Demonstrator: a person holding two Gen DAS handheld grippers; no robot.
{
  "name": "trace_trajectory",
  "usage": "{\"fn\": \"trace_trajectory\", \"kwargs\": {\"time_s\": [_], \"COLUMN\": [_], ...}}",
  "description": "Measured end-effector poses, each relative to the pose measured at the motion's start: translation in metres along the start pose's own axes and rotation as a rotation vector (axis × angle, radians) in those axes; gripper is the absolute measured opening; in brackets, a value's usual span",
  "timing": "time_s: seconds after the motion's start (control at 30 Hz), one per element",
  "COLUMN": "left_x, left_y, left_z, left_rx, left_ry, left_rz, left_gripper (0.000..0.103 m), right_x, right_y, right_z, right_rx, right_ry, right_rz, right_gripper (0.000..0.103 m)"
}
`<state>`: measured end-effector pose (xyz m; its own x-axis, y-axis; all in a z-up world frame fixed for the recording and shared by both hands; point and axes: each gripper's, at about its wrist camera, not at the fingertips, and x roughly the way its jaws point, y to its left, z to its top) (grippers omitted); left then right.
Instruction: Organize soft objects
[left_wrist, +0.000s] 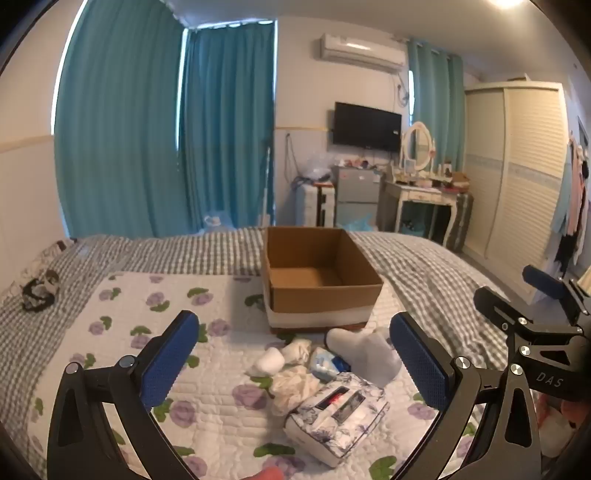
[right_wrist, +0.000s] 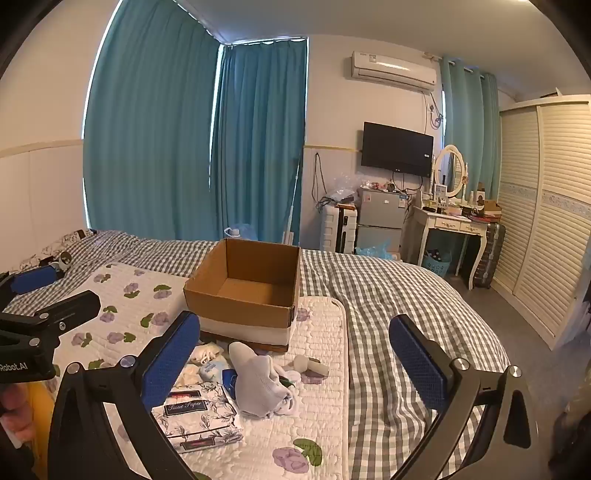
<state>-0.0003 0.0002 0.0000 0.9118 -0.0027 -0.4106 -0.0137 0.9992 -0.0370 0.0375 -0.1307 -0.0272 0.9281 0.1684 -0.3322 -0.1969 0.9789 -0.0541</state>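
Bedroom quilt (left_wrist: 110, 332) carries the soft pile at lower centre, below the empty box (left_wrist: 317, 280). Left gripper (left_wrist: 295, 363) and right gripper (right_wrist: 295, 363) are spread, empty. Sock (right_wrist: 258, 384) looks light, limp; pinch mid-bunch.

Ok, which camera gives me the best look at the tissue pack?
The right wrist view: the tissue pack lies label-up there, its "Tissue Paper" print readable, though a finger of the right tongs covers one corner. The left wrist view shows the whole pack between the open left tongs, but angled and blurrier.
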Motion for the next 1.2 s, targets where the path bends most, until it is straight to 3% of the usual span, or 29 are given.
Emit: {"fn": "trace_trajectory", "kwargs": {"time_s": [1.2], "left_x": [0.0002], "left_y": [-0.0003], "left_z": [-0.0037], "left_rx": [0.000], "left_ry": [0.007], "left_rz": [-0.005], "left_gripper": [0.103], "right_x": [-0.0001], "right_y": [0.0003], "right_z": [-0.0020], "right_rx": [-0.003], "right_ry": [0.010], "right_rz": [-0.003], "right_gripper": [0.103]}}
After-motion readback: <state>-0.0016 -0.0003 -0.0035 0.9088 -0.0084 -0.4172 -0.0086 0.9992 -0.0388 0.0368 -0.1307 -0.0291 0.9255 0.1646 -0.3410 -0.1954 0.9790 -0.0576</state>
